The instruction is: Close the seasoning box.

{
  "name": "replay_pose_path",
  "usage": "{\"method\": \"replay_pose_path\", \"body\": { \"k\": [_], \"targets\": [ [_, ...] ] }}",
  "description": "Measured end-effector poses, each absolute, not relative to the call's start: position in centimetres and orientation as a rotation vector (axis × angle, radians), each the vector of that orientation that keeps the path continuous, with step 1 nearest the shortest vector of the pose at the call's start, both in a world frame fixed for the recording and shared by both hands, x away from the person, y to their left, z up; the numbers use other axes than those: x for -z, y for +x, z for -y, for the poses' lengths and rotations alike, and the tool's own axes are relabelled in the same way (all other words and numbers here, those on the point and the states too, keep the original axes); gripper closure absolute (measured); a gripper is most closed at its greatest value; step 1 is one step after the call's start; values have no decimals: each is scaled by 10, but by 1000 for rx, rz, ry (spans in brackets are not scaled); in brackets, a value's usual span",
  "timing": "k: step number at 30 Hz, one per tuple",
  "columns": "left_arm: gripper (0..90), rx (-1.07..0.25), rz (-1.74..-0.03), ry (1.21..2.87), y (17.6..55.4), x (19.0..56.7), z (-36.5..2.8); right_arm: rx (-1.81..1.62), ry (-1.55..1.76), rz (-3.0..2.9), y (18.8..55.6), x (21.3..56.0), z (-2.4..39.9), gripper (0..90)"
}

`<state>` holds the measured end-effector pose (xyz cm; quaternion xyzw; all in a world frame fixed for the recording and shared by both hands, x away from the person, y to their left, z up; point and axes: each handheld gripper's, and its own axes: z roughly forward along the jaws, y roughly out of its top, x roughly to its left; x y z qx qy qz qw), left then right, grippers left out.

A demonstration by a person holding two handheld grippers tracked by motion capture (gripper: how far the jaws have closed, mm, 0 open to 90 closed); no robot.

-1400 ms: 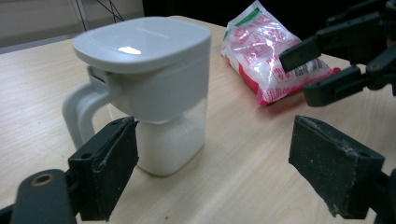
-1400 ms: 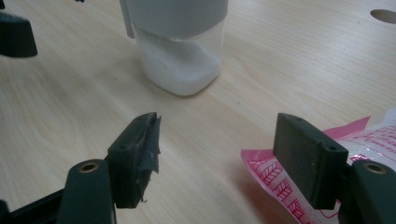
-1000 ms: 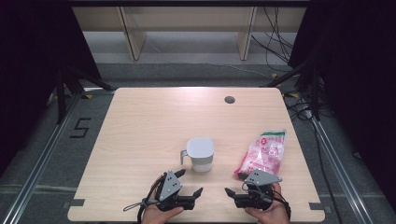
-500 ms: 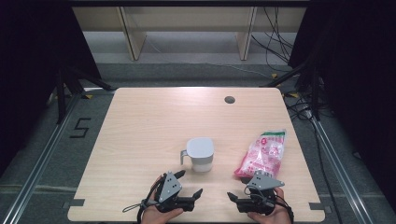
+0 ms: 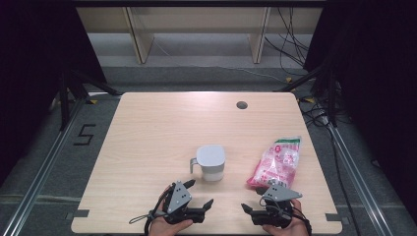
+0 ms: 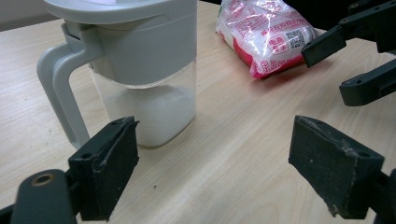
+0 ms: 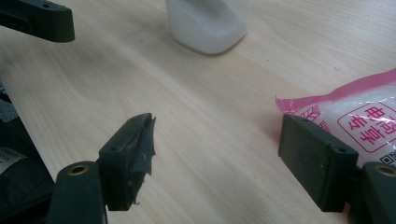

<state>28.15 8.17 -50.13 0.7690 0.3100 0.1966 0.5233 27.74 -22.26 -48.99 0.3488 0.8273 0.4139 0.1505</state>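
Flanking one lidded jug (image 5: 211, 162) and one pink bag (image 5: 275, 163): left gripper (image 5: 200, 194) and right gripper (image 5: 251, 200), both spread, empty.

Readable marks you can check, listed by what carries them:

1. Floor (image 5: 59, 147), left of the table (image 5: 147, 123): a black "5" (image 5: 84, 134) marked on the grey surface, as you see it in the high view.

2. Pink-and-clear bag (image 7: 359, 116): red Chinese characters inside a red rounded frame in the right gripper view; you cannot read them surely. In the left gripper view the bag (image 6: 264, 32) bears a QR code (image 6: 290, 38) with small red print beside it, too fine to read
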Motion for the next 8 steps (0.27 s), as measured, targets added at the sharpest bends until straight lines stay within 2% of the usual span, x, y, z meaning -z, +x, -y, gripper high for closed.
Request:
{"method": "replay_pose_path", "body": {
  "k": [8],
  "targets": [
    [149,-479,-749,1840,283,500,-84,-1189,1039,-2387,276,490,222,276]
  ]
}}
